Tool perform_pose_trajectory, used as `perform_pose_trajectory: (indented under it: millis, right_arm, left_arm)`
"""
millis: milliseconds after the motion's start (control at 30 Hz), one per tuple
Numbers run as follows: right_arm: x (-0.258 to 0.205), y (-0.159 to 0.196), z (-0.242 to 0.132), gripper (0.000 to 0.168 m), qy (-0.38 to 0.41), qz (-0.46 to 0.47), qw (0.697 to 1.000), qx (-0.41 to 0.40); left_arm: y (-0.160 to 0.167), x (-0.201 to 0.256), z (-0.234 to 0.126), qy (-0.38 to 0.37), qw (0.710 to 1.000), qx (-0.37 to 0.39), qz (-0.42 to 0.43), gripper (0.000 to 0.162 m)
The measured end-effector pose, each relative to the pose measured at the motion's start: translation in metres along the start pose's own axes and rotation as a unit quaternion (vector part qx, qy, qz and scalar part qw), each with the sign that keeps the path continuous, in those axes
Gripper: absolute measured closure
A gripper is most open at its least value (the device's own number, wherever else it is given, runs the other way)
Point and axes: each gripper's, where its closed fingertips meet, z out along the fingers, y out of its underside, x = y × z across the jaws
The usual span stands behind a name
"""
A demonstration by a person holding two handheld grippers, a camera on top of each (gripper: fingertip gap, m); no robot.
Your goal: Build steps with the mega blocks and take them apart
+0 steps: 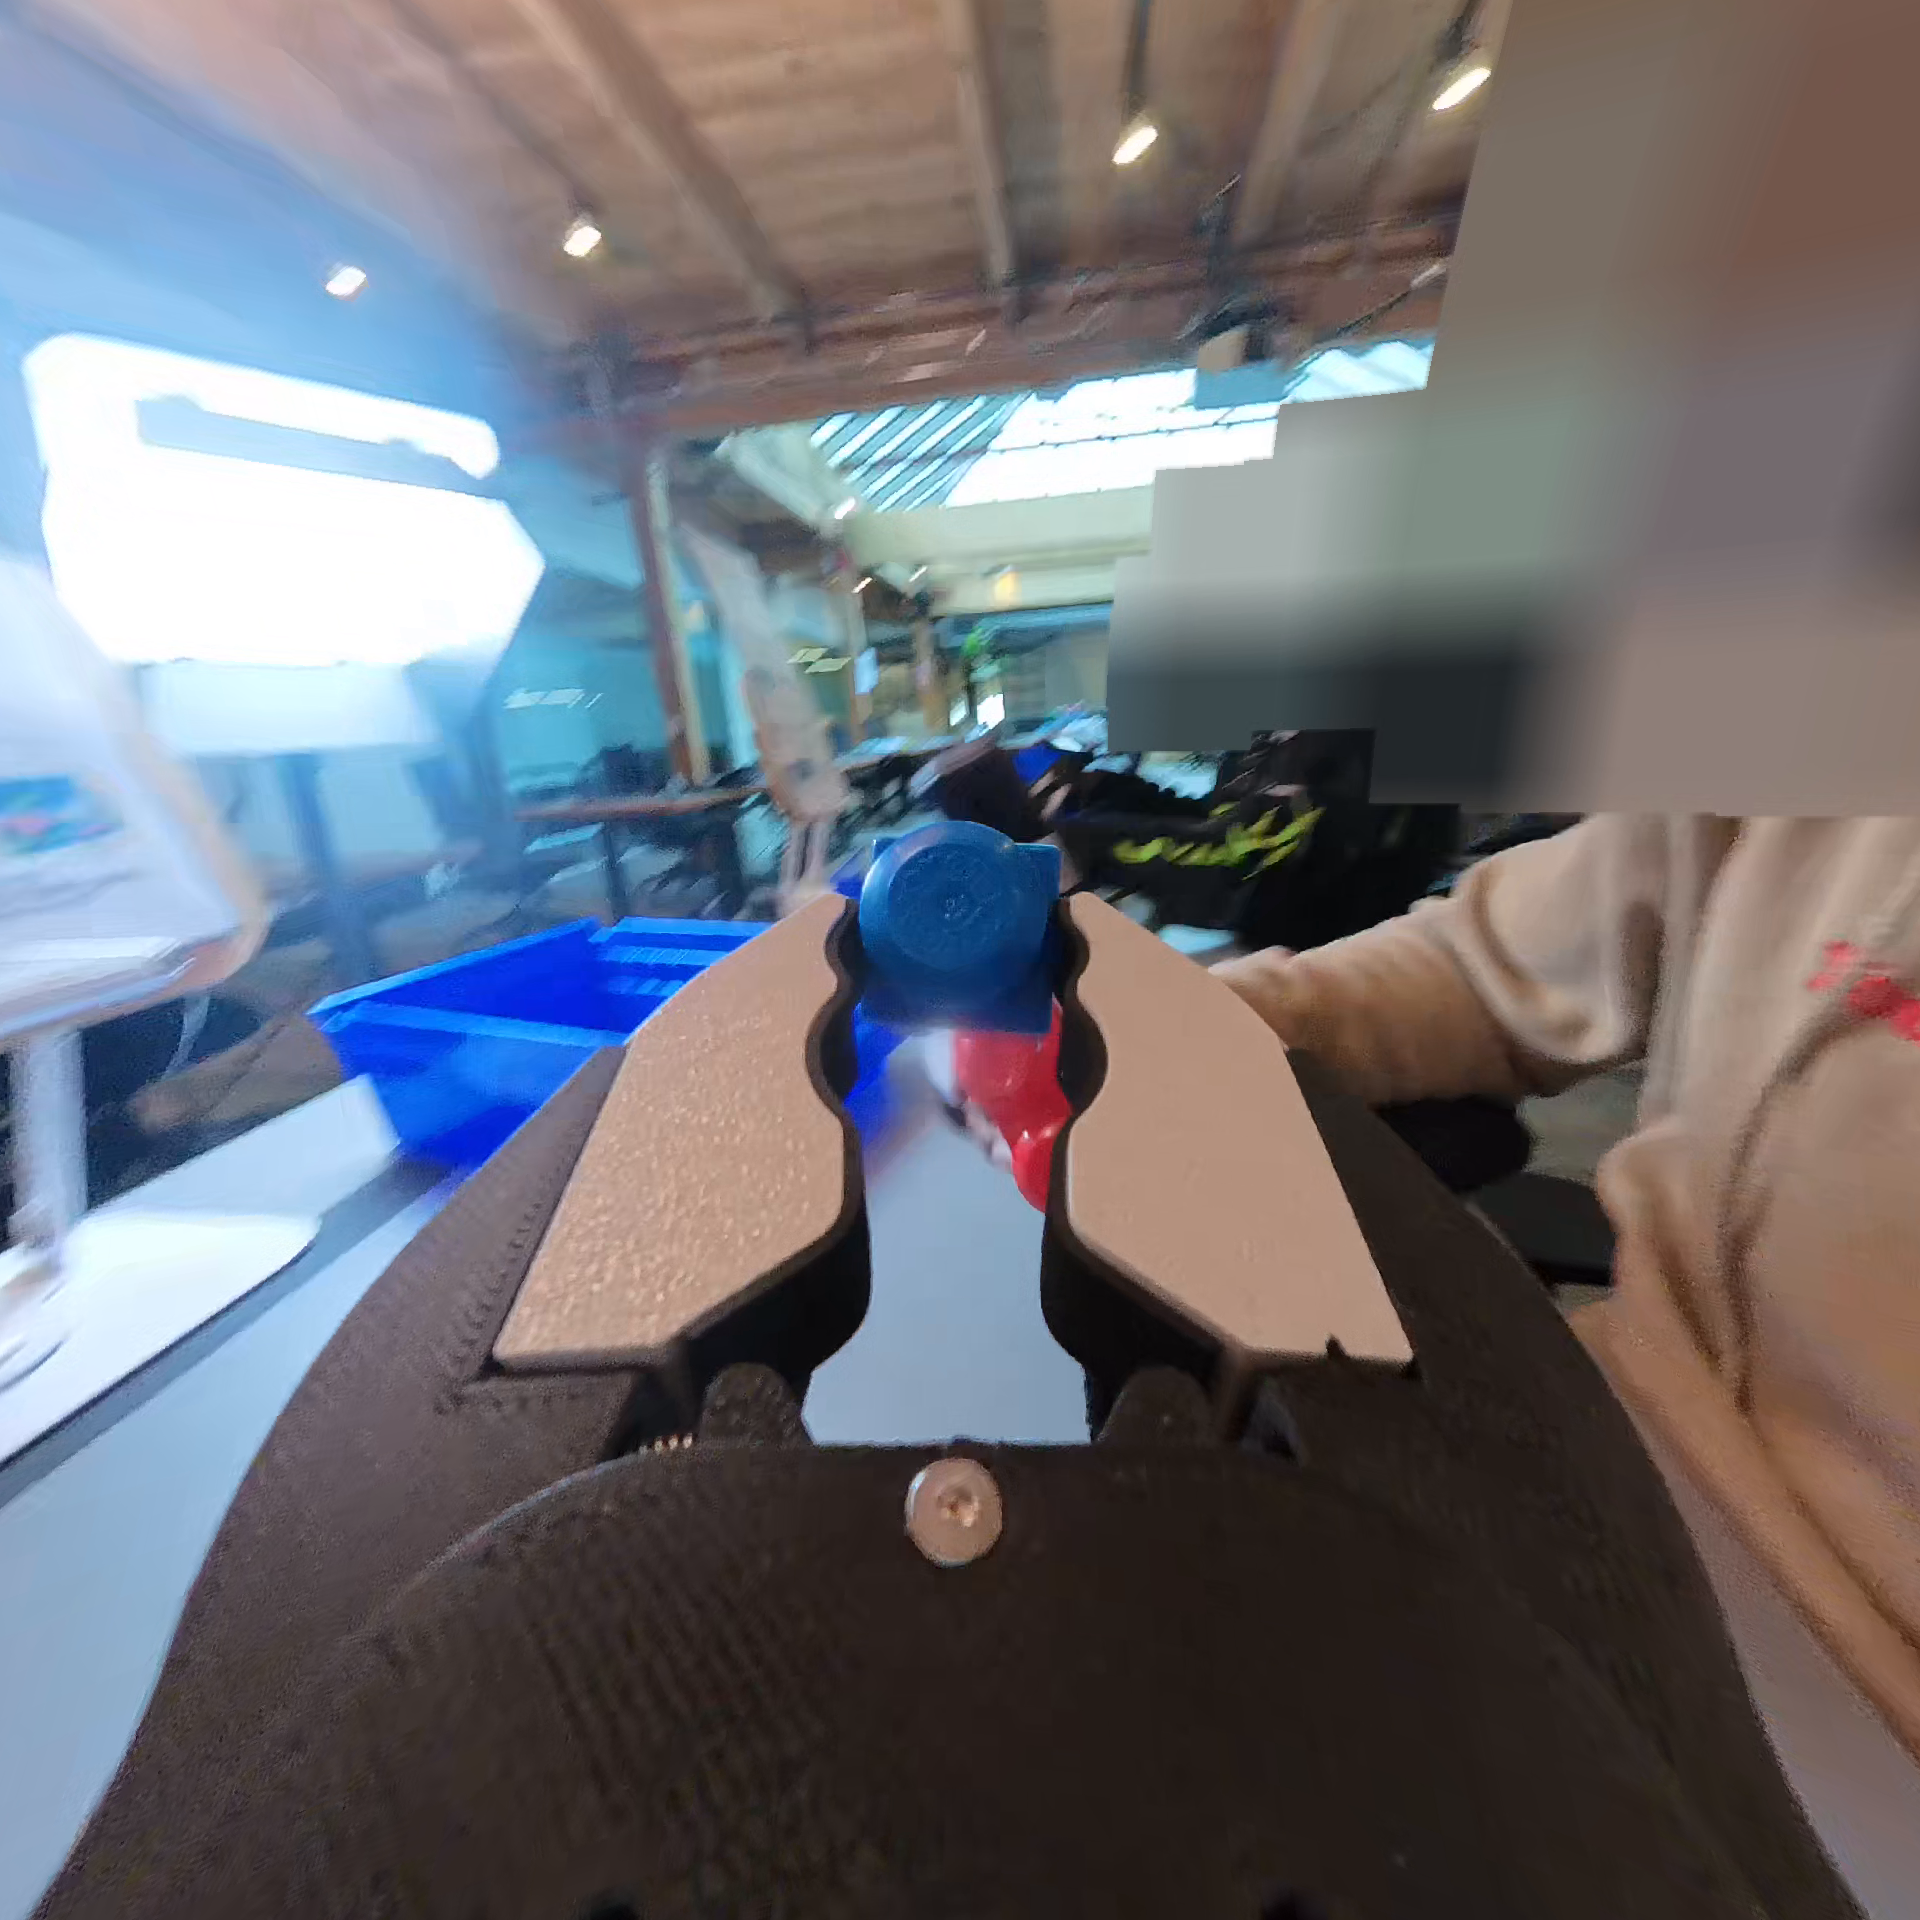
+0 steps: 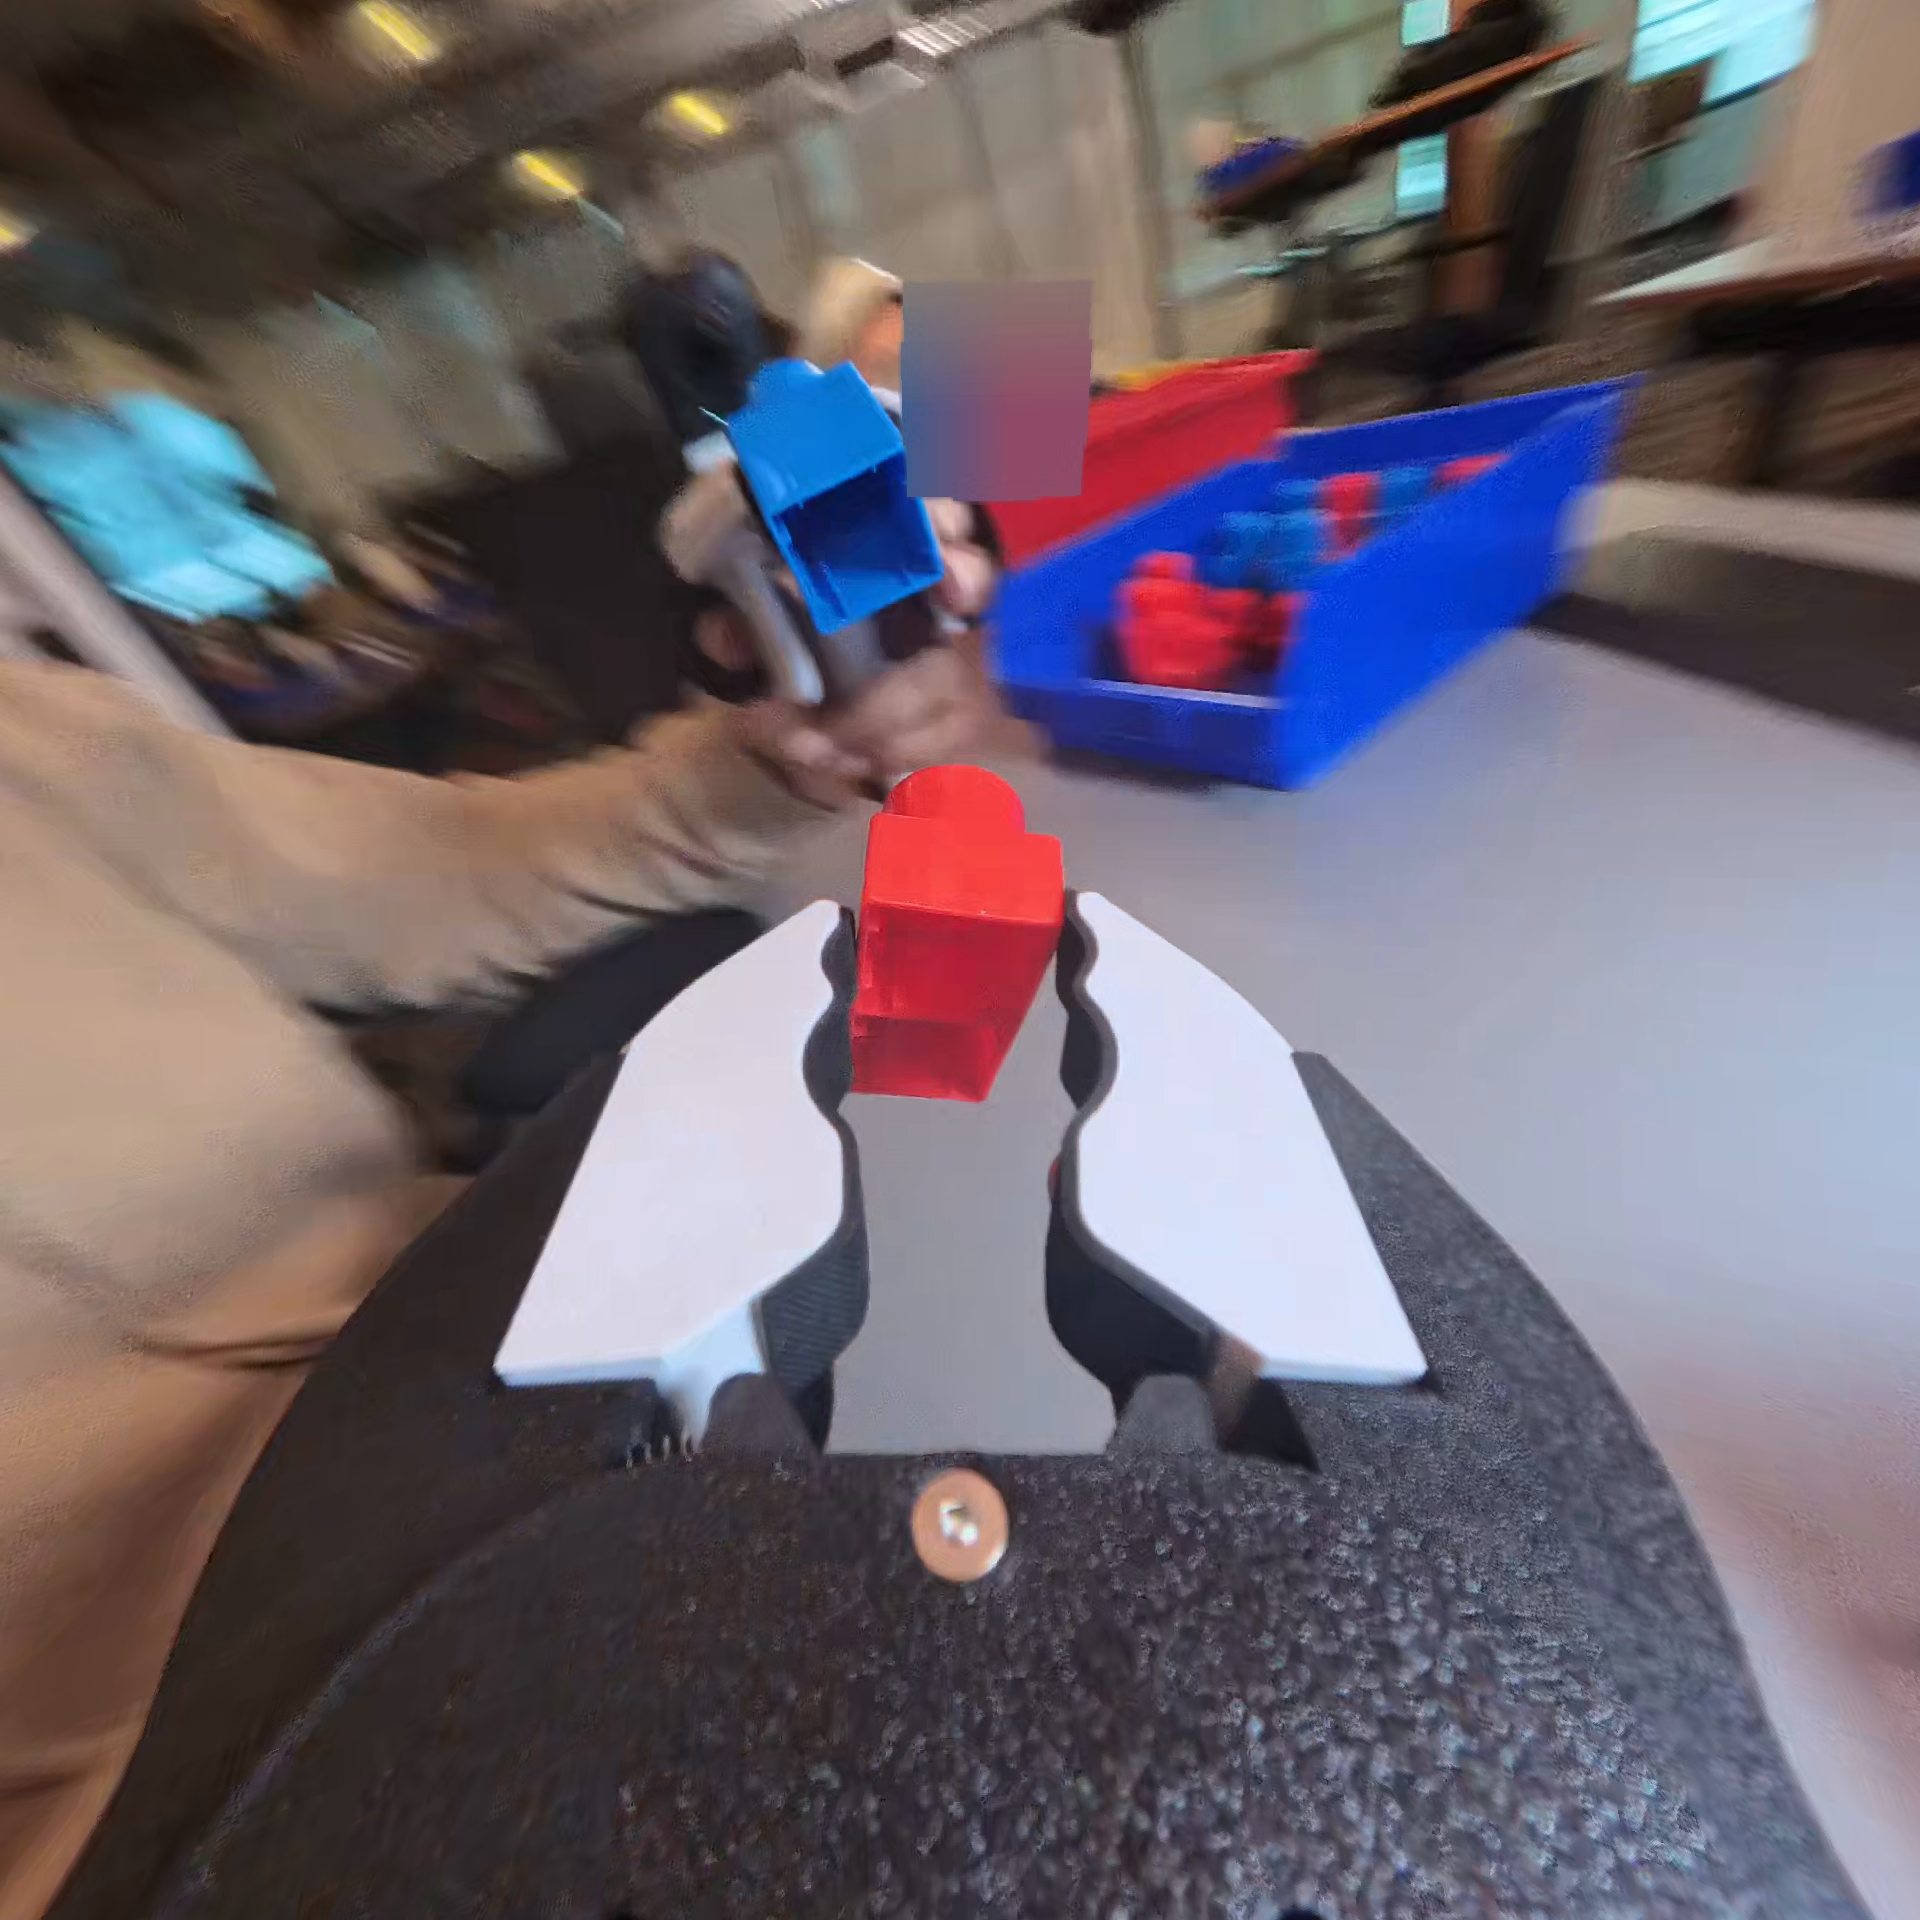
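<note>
My left gripper (image 1: 954,925) is shut on a blue block (image 1: 951,914), its round stud facing the camera, held up above the table. Below it a red block (image 1: 1013,1101) shows, partly hidden by the right finger. My right gripper (image 2: 956,935) is shut on a red block (image 2: 956,956), stud pointing away, held above the grey table (image 2: 1455,987). In the right wrist view the left gripper shows farther off, up and to the left, holding the blue block (image 2: 842,499) with its hollow underside towards the camera. The two blocks are apart.
A blue bin (image 2: 1351,623) with several red and blue blocks stands on the table at the back right; it also shows in the left wrist view (image 1: 499,1029). A red bin (image 2: 1164,436) stands behind it. A person's beige sleeve (image 2: 416,883) lies to the left.
</note>
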Motion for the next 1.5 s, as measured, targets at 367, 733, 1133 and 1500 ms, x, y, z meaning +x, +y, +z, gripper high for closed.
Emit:
perform_pose_trajectory:
  millis: [367,733,1133,1500]
  right_arm:
    - [0.074,0.025,-0.019,0.131,0.262,-0.22,0.933,-0.11]
    - [0.002,0.0,0.016,0.131,0.154,-0.232,0.96,0.005]
    - [0.0,0.017,0.005,0.142,0.081,-0.234,0.966,-0.074]
    - [0.014,0.046,0.011,0.136,0.129,-0.279,0.929,-0.208]
  left_arm:
    - [0.192,-0.026,-0.03,-0.087,0.876,-0.475,-0.017,0.125]
    - [0.144,0.003,0.019,-0.025,0.952,-0.305,-0.011,0.095]
    - [0.104,0.02,0.014,0.041,0.969,-0.245,-0.011,0.125]
    - [0.151,0.009,0.002,-0.006,0.895,-0.417,0.16,0.125]
